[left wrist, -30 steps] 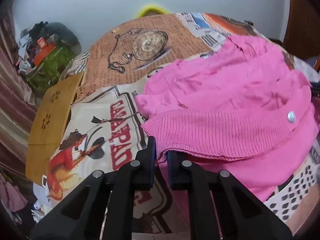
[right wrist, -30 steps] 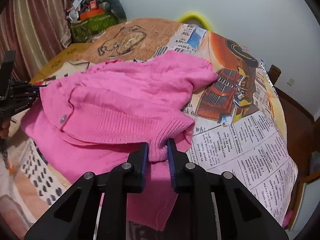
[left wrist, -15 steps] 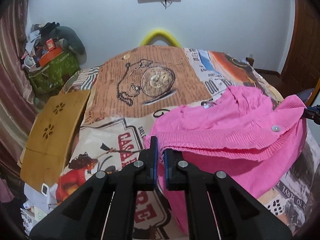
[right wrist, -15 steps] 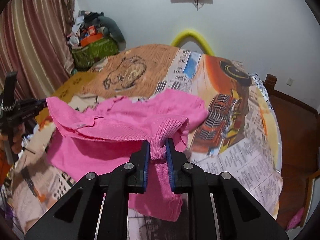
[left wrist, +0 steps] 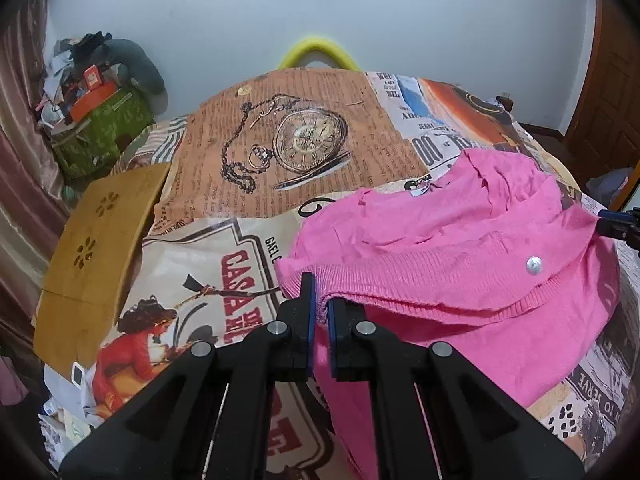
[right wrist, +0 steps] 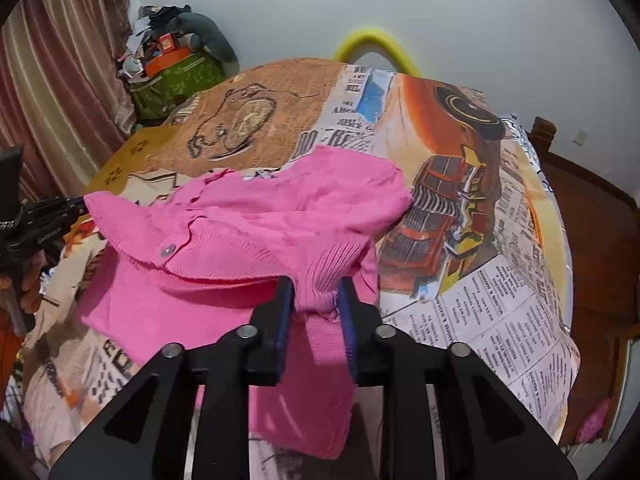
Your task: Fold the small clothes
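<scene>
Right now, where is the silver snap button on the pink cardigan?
In the left wrist view the snap button sits right of centre on the pink cardigan, on its ribbed band.

Even, soft room light; sharp; fisheye-bent, dark-cornered edges.

A bed carries a printed bedspread (left wrist: 280, 152): a pocket watch on a chain (left wrist: 308, 140) on an orange panel far from the camera, newsprint columns and a red vintage truck (right wrist: 436, 208) toward the right. A yellow foam arch (left wrist: 318, 50) rises behind the far edge against the pale wall (left wrist: 440, 20). At far left, a green bag (left wrist: 100, 132) is heaped with clutter beside striped curtains (right wrist: 48, 60). A tan perforated board (left wrist: 96, 236) lies at the left edge. A wooden door (left wrist: 612, 88) stands at right.
</scene>
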`<state>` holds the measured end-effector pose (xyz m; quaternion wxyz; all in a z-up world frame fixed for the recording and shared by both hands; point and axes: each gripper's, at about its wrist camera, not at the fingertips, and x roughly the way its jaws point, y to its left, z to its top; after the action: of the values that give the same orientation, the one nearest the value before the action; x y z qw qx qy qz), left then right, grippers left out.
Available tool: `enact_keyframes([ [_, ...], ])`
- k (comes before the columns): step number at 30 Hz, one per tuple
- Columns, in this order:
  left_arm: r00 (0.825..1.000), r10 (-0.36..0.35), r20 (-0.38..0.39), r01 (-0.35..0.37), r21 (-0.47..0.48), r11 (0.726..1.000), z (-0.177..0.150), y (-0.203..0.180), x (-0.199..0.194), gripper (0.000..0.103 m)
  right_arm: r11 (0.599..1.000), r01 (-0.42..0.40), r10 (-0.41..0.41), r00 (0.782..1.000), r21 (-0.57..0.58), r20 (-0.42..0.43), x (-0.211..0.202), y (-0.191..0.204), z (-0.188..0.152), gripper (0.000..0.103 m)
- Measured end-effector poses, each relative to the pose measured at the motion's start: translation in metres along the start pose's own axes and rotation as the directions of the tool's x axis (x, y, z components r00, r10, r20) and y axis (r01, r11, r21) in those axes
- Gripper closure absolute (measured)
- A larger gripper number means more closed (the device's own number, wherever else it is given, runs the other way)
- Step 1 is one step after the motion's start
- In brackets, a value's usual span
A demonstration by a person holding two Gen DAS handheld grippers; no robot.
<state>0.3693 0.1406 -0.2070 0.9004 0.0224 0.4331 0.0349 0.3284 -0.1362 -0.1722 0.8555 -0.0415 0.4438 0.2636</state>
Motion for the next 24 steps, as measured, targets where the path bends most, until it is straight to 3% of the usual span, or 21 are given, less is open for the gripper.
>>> enact_keyframes([
  [8,1.000,0.004,0.009,-0.004,0.014,1.000,-0.001,-0.004,-0.003,0.098,0.999,-0.008,0.007,1.000,-0.039,-0.010,0.003,-0.001,-0.006,0.081],
  [9,1.000,0.001,0.010,-0.002,0.015,1.000,-0.001,-0.004,-0.005,0.098,0.998,-0.031,0.030,0.999,-0.049,-0.015,0.001,0.002,-0.010,0.076],
  [10,1.000,-0.001,0.010,0.001,0.015,1.000,-0.002,-0.005,-0.005,0.098,0.998,-0.039,0.038,0.999,-0.058,-0.018,0.001,0.003,-0.014,0.063],
  [12,1.000,-0.015,0.003,0.015,0.006,1.000,-0.003,-0.005,-0.006,0.098,0.994,-0.011,0.009,1.000,-0.111,-0.017,0.001,0.010,-0.024,0.051],
  [18,1.000,-0.020,-0.022,0.020,0.011,1.000,-0.012,-0.009,-0.004,0.098,0.957,0.109,-0.128,0.990,-0.268,-0.056,0.026,0.023,-0.039,0.051],
  [24,0.998,-0.021,-0.053,0.022,0.005,1.000,-0.016,-0.010,0.004,0.098,0.953,0.120,-0.129,0.991,-0.279,-0.014,0.038,0.027,-0.030,0.051],
])
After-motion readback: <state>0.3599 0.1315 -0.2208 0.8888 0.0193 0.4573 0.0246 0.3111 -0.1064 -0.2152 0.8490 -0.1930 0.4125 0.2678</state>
